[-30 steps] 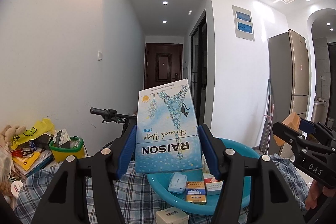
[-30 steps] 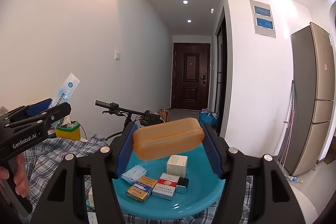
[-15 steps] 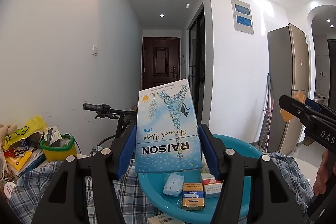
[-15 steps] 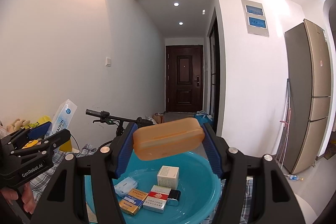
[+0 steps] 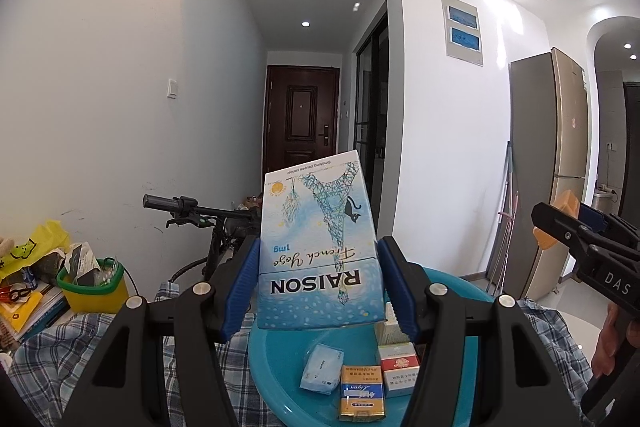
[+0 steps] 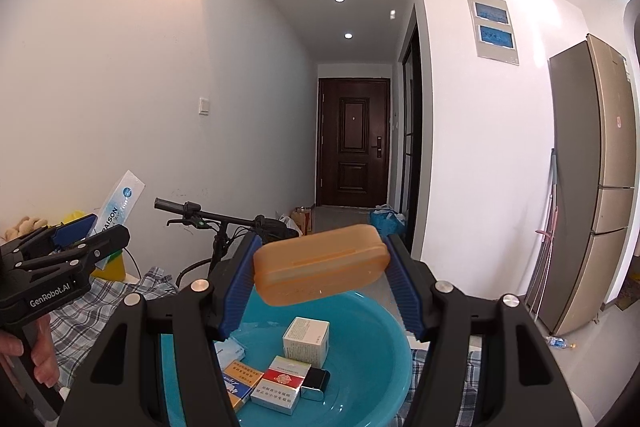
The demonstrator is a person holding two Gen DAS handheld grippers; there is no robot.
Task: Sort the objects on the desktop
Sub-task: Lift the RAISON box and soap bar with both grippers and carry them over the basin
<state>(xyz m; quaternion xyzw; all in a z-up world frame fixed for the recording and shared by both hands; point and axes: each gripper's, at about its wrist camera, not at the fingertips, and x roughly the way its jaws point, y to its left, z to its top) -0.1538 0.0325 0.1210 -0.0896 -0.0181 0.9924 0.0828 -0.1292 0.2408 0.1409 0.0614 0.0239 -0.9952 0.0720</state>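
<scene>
My left gripper [image 5: 319, 285] is shut on a tall blue RAISON carton [image 5: 318, 259], held upright above the near rim of a teal basin [image 5: 280, 359]. My right gripper [image 6: 320, 279] is shut on an orange oblong case [image 6: 320, 269], held level over the same teal basin [image 6: 368, 339]. Inside the basin lie several small packs: a yellow one [image 5: 362, 393], a red and white one [image 6: 282, 389], a white box [image 6: 306, 341] and a black lighter [image 6: 316, 383]. Each gripper shows at the edge of the other's view, the right gripper [image 5: 576, 231] and the left gripper [image 6: 72, 239].
A checked cloth [image 5: 72, 351] covers the table. At the left stand a yellow and green bin [image 5: 94, 285] and a heap of books and bags [image 5: 24, 287]. A bicycle handlebar [image 5: 188, 211] lies behind the table. A refrigerator [image 6: 592, 187] stands at the right. A hand [image 6: 24, 355] holds the left gripper's handle.
Both grippers have moved forward over the basin with their loads still held. The basin and its packs sit nearer and lower in both views; the clutter at the left has slid outward.
</scene>
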